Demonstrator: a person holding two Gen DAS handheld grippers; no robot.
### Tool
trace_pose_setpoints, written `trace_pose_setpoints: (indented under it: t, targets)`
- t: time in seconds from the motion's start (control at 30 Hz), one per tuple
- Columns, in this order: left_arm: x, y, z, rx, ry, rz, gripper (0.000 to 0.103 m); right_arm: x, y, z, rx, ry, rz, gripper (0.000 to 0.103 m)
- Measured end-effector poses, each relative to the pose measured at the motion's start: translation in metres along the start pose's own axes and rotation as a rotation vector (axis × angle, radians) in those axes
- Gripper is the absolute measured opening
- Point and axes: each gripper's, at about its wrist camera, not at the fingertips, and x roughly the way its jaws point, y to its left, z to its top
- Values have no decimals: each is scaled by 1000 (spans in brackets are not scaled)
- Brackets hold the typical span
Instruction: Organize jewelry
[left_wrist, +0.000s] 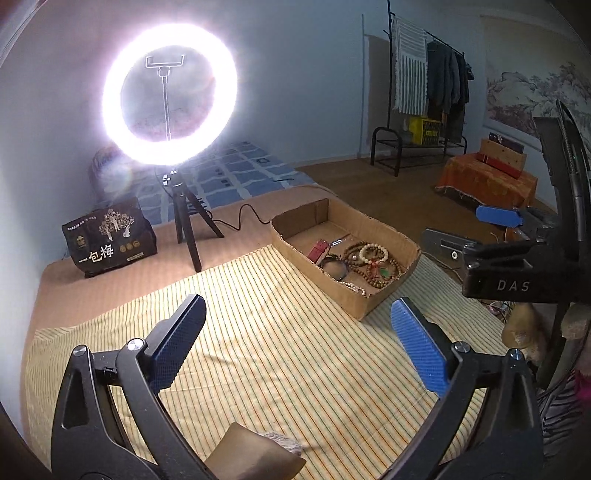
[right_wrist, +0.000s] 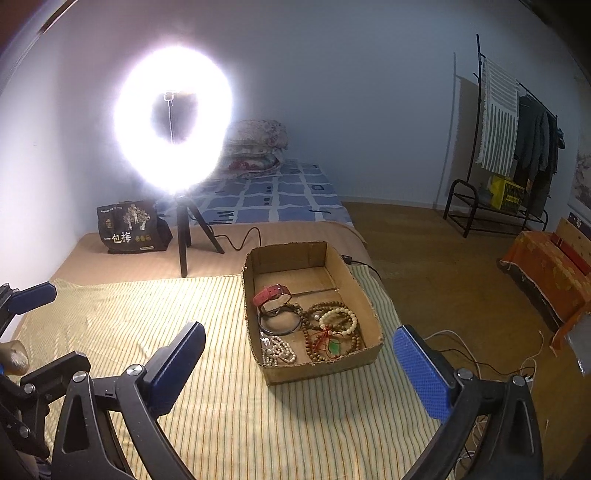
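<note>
A shallow cardboard box (right_wrist: 365, 295) (left_wrist: 384, 295) stands on the striped yellow cloth (right_wrist: 207, 369). Inside lie a red watch strap (right_wrist: 271, 294), a dark bangle (right_wrist: 279, 320), a white pearl string (right_wrist: 280, 350), brown bead strings (right_wrist: 332, 345) with a green pendant (right_wrist: 334, 347) and a cream bead bracelet (right_wrist: 338, 320) (left_wrist: 374, 253). My left gripper (left_wrist: 297, 332) is open and empty, over the cloth in front of and left of the box. My right gripper (right_wrist: 299, 363) is open and empty, just in front of the box. The right gripper body shows in the left wrist view (left_wrist: 517, 273).
A bright ring light on a black tripod (right_wrist: 184, 236) stands behind the cloth, its cable (right_wrist: 243, 236) running toward the box. A dark printed bag (right_wrist: 131, 227) sits at the back left. A bed edge, floor cables (right_wrist: 480, 354) and an orange-covered stool (right_wrist: 546, 273) lie to the right.
</note>
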Motion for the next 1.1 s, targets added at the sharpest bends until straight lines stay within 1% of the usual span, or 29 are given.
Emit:
trace_pose_setpoints:
  t: [0.4,1.1]
  targets:
    - [6,-3,-1,-1,7,-3,102,2,-5,0,20,9,-9,103]
    - [4,1,-2,-16,-1,-4,102,5,-4,-1,14,17,-19,103]
